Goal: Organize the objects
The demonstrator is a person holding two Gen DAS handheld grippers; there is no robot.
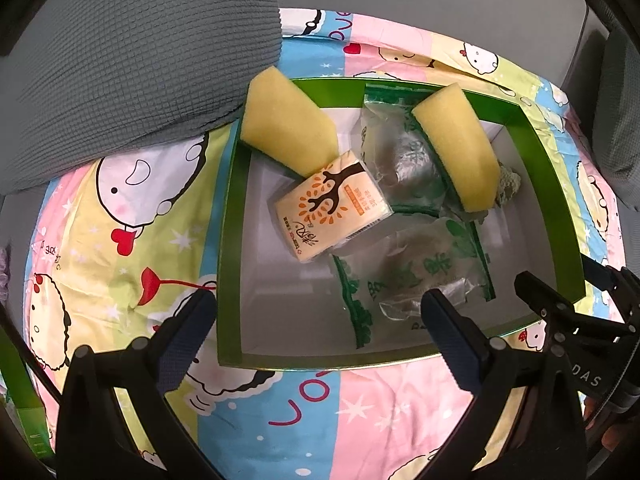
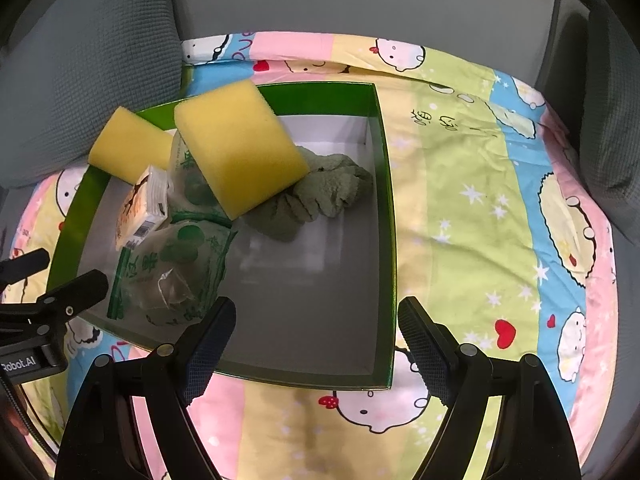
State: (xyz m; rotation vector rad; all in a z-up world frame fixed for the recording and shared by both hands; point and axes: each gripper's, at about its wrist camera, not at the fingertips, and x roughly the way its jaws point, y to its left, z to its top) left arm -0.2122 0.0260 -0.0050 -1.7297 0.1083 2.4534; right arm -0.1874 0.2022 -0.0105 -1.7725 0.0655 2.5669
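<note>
A green-rimmed box (image 1: 230, 216) (image 2: 386, 184) lies on a cartoon-print sheet. In it are two yellow sponges (image 1: 286, 130) (image 1: 460, 148) (image 2: 240, 148) (image 2: 128, 146), a tissue pack with an orange tree print (image 1: 332, 210) (image 2: 138, 208), clear bags with green print (image 1: 412, 276) (image 2: 176, 268) and a green cloth (image 2: 320, 196). My left gripper (image 1: 320, 320) is open and empty over the box's near edge. My right gripper (image 2: 316, 332) is open and empty over the box's near right corner. Each gripper shows at the edge of the other's view.
A grey textured cushion (image 1: 132, 68) (image 2: 88, 72) lies at the back left, touching the box's far corner. Another grey cushion (image 2: 616, 128) is at the right. The patterned sheet (image 2: 480, 200) spreads to the right of the box.
</note>
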